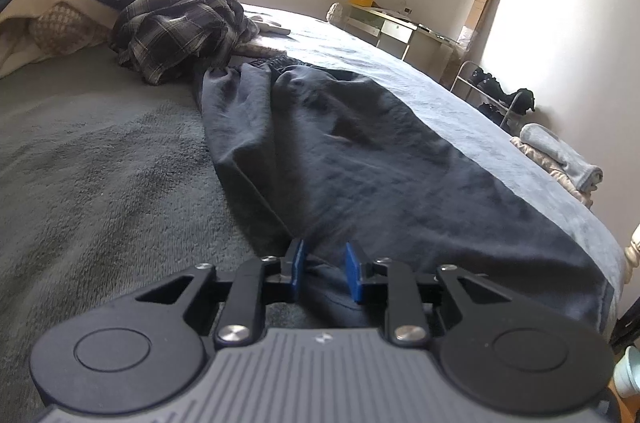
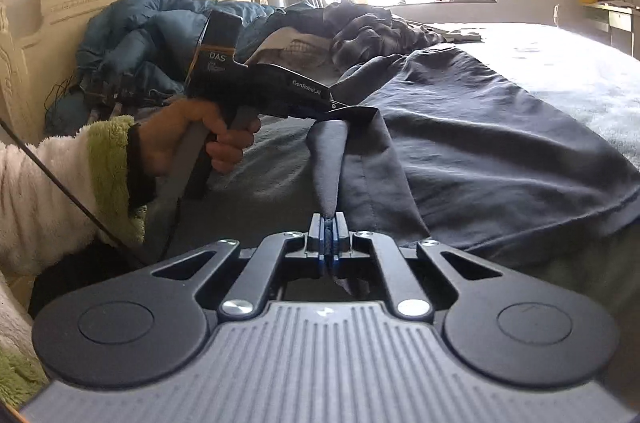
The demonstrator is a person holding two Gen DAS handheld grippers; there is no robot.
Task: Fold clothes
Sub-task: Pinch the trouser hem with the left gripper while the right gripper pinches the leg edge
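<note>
A pair of dark navy trousers is seen laid lengthwise on a grey fleecy blanket, filling the centre of the left wrist view, elastic waistband at the far end; no fold is yet made. In the right wrist view, the right gripper is clamped tight on a pinched ridge of the thin, matte cloth at lower centre. The left gripper is shown with jaws partly apart, bunched hem between the blue pads. A crumpled plaid shirt is heaped at upper left, apparently awaiting folding, while pale folded items are stacked at the right edge
</note>
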